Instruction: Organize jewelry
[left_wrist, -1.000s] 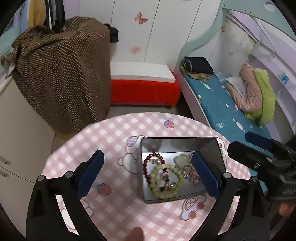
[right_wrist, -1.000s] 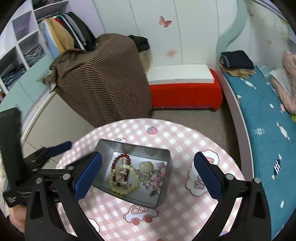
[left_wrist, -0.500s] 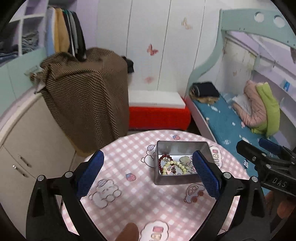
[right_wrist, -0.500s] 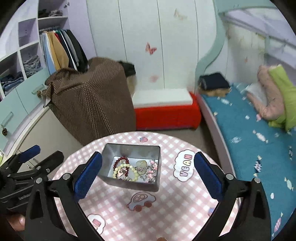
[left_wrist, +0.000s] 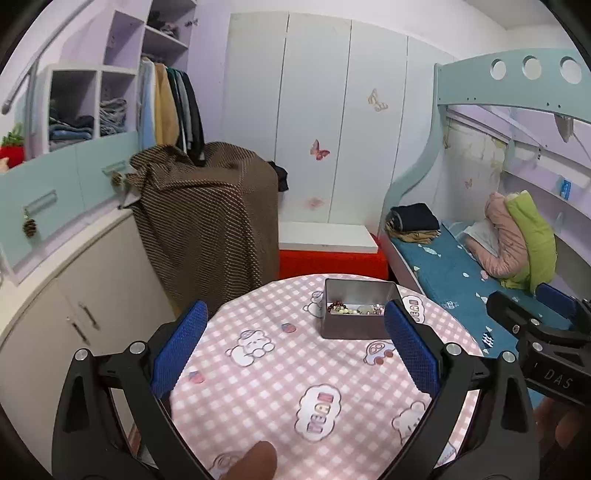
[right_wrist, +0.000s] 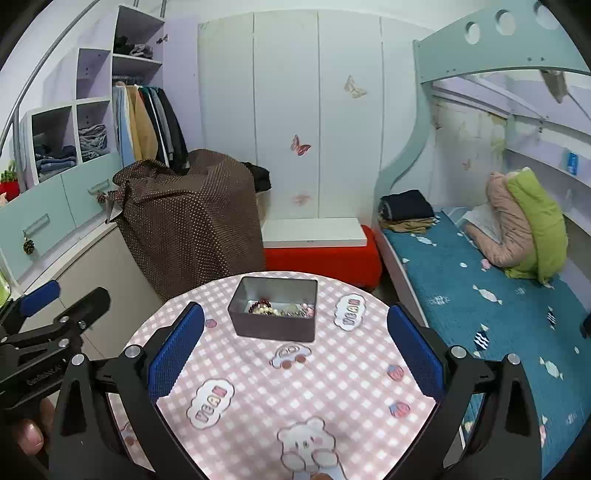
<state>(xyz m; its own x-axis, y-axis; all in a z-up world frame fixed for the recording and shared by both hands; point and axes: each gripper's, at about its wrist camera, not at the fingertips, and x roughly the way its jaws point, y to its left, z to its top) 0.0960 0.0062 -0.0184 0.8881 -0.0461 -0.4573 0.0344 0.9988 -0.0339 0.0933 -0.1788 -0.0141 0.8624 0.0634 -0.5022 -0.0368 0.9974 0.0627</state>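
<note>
Two handheld grippers hover above a round table (left_wrist: 258, 387) covered in a pink checked cloth, and both are empty. The left gripper (left_wrist: 291, 347) has its blue-padded fingers spread wide with nothing between them. The right gripper (right_wrist: 295, 350) is likewise spread wide and holds nothing.

The task's thing is a grey metal tin (left_wrist: 357, 314), rectangular and lidless, standing on the far half of the table. Inside it lies a tangle of beaded bracelets (left_wrist: 354, 309), dark red and pale beads among them; single pieces are too small to tell apart.

The tin lies ahead of both grippers and well apart from their fingertips. From the left gripper it sits forward and toward that gripper's right finger. From the right gripper it sits forward and slightly toward its left finger, so the tin rests roughly between the two hands. Its long side runs across both views. Neither hand looks clearly nearer. All the jewelry seems already gathered in the tin.
</note>
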